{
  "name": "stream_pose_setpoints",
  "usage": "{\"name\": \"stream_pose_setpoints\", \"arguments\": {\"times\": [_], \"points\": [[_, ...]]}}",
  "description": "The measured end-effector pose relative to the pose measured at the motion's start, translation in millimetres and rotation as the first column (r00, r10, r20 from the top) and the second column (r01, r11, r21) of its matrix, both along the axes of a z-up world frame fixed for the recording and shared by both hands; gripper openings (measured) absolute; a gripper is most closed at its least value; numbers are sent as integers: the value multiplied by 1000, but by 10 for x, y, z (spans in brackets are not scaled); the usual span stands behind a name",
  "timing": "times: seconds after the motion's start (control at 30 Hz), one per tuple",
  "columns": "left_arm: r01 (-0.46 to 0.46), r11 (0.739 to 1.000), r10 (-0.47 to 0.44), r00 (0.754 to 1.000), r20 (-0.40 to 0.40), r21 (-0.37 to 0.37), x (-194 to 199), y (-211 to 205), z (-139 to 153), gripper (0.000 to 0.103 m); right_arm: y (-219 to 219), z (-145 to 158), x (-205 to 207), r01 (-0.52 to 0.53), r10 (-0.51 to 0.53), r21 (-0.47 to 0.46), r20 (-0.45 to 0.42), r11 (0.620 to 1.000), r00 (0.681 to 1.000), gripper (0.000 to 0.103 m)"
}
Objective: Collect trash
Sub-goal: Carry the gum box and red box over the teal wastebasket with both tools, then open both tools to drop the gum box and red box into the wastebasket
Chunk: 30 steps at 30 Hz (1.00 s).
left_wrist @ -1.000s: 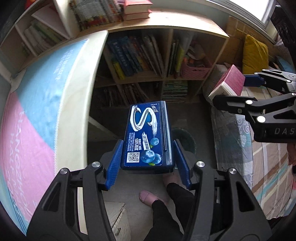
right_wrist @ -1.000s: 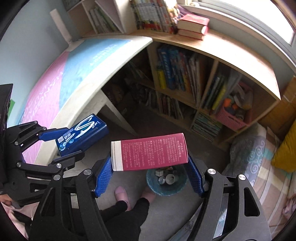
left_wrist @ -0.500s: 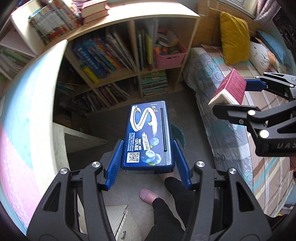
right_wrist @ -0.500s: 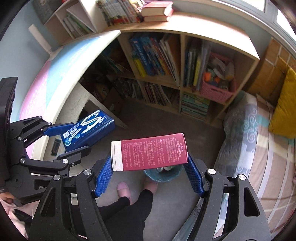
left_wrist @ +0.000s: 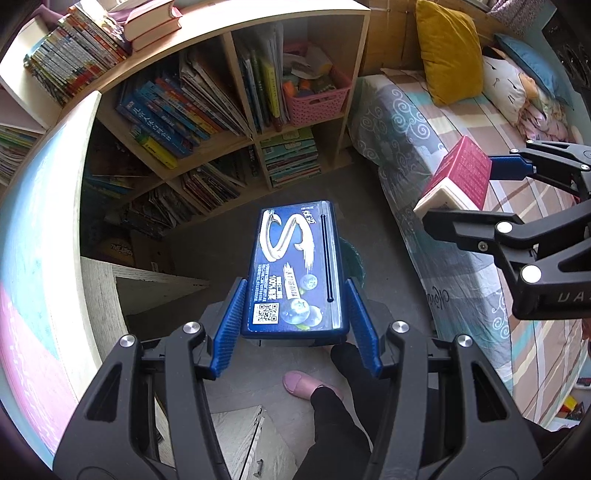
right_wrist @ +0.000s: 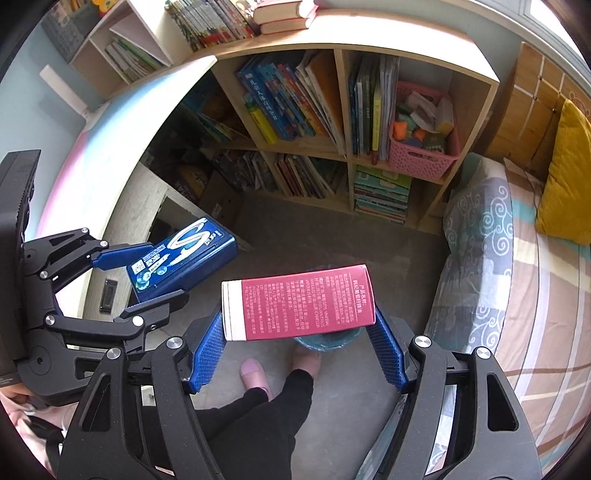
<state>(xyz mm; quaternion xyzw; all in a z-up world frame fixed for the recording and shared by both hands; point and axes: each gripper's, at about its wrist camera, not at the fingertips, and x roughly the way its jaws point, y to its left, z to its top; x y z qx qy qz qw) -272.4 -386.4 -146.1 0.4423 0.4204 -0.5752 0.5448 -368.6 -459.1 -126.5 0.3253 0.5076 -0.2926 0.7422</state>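
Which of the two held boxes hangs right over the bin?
The red box in the right tool; the teal bin shows beneath it. The blue box hangs off to the side.

A wooden bookshelf stands against the far wall, its compartments packed with leaning books. A pink basket full of small items sits in the upper right compartment, and a flat stack of books lies in the compartment below it. Two red books lie stacked on the shelf's top. A desk with a pink and blue mat runs along the left. A bed with a striped cover fills the right side, a yellow pillow at its head. The floor is grey.
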Motion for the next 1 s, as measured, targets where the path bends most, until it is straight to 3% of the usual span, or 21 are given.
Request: {"name": "stream_pose_setpoints", "arguments": {"times": [1.0], "points": [[48, 998, -49, 999, 6, 49, -99, -183, -170, 51, -67, -164, -56, 22, -22, 49, -4, 999, 1000, 71]]}}
